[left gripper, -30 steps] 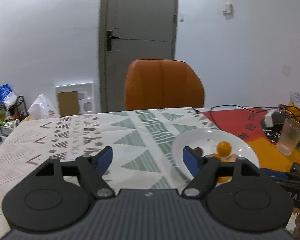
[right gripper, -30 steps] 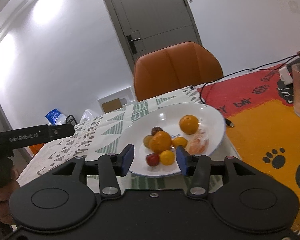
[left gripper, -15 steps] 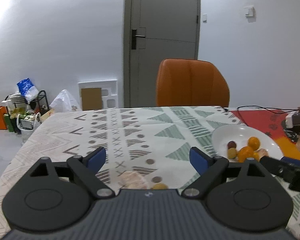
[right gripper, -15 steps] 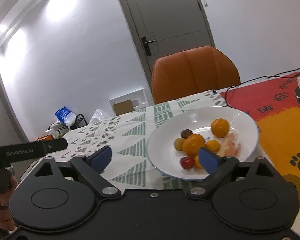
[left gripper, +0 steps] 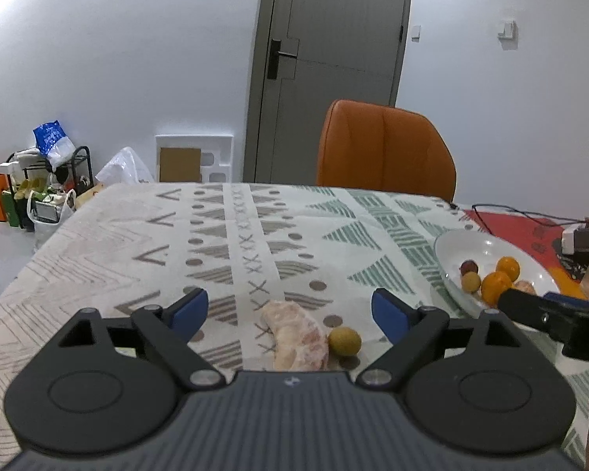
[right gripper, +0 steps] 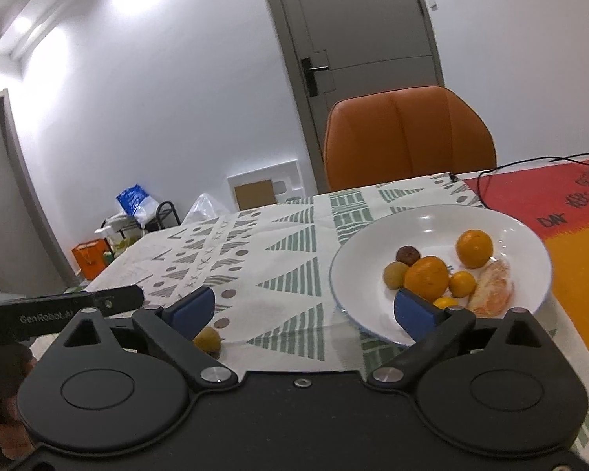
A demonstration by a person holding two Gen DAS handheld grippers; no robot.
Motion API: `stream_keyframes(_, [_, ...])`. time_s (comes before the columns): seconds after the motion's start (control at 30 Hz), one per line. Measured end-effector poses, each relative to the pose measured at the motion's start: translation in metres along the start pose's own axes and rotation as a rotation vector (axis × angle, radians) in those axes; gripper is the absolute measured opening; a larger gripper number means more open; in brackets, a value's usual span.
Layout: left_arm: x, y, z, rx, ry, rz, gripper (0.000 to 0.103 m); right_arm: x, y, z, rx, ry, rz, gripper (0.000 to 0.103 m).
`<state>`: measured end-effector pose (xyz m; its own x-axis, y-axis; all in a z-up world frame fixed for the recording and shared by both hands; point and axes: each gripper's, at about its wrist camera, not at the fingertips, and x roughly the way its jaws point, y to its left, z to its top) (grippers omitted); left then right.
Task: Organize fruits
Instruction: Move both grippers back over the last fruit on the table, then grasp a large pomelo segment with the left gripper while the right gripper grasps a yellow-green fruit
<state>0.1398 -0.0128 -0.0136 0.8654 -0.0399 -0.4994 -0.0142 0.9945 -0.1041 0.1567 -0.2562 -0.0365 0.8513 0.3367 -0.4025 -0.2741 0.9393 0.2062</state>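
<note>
Both grippers are wide open now and hold nothing. The left gripper (left gripper: 290, 310) has swung away from the plate (left gripper: 449, 249) in the last second, and two loose pieces have come into its view: a peeled segment (left gripper: 296, 335) lying right between its jaws, close in, and a small yellow fruit (left gripper: 344, 340) just beside that segment, nearer the right jaw. Both sit on the cloth (left gripper: 224, 235), well apart from the plate, which now lies out past the right jaw.

The right gripper (right gripper: 304, 308) has spread its jaws, which were narrow a second ago. The plate (right gripper: 357, 251) sits ahead by its right jaw, loaded with oranges (right gripper: 426, 278) and small fruits. The yellow fruit (right gripper: 207, 339) shows just under its left jaw.

So the strays are found, and the left looks lined up for the segment. Most fruit is already plated; my guess is two pieces remain.
</note>
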Motion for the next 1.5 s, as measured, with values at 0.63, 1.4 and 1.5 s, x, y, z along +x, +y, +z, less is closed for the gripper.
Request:
stream_keyframes(0.63, [0.032, 0.007, -0.026, -0.022, 0.11, 0.0, 0.074, 0.019, 0.016, -0.01, -0.024, 0.066, 0.056, 0.092])
stream_keyframes(1.4, [0.049, 0.008, -0.03, -0.072, 0.142, -0.081, 0.037, 0.053, 0.031, -0.017, -0.021, 0.164, 0.134, 0.051])
stream_keyframes(1.5, [0.046, 0.016, -0.03, -0.095, 0.145, -0.083, 0.037, 0.057, 0.035, -0.018, -0.023, 0.177, 0.143, 0.049])
